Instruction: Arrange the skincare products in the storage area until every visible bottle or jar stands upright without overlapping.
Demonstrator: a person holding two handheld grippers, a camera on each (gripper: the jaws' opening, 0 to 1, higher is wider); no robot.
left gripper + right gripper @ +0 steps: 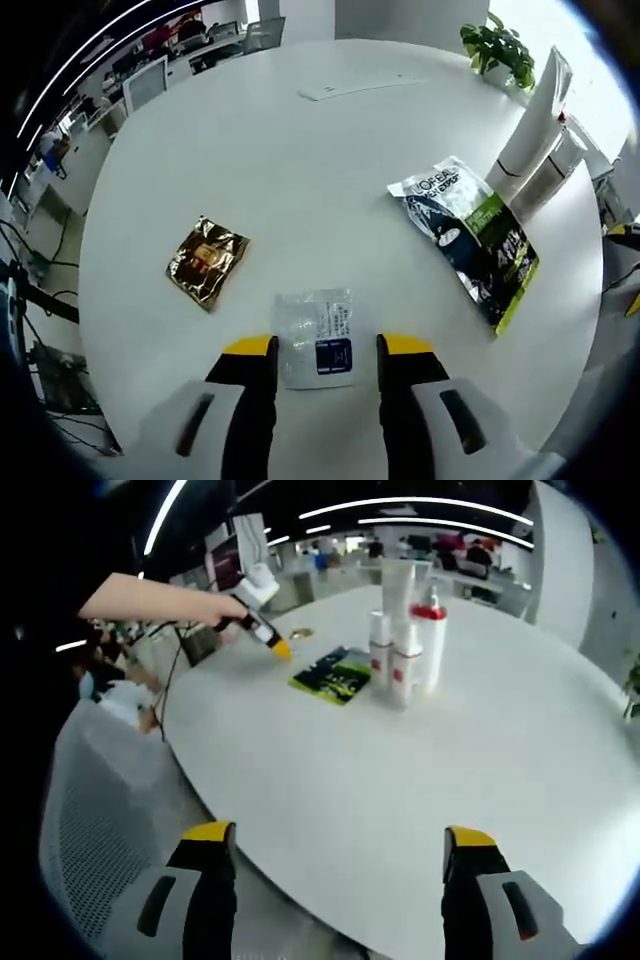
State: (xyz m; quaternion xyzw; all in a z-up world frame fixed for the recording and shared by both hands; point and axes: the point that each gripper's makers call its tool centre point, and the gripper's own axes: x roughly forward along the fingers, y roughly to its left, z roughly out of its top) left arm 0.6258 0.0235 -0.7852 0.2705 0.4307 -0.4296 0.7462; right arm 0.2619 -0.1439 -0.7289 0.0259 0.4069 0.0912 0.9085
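In the left gripper view my left gripper point(324, 347) stands open over a small clear sachet with a dark blue label point(318, 336), which lies flat between its yellow-tipped jaws. A gold foil sachet point(207, 259) lies to the left and a black-and-green pouch point(470, 238) to the right, beside tall white bottles point(537, 130). In the right gripper view my right gripper point(335, 848) is open and empty above the table's near edge. Farther off stand white bottles point(402, 630), one with a red cap point(430, 610), next to the flat pouch point(334, 674). The left gripper point(262, 628) shows there too, held by an arm.
The round white table point(300, 170) carries a flat white card point(350, 88) near its far side and a potted plant point(500, 50) at the rim. A mesh office chair point(110, 810) stands by the near edge in the right gripper view. Desks and people fill the background.
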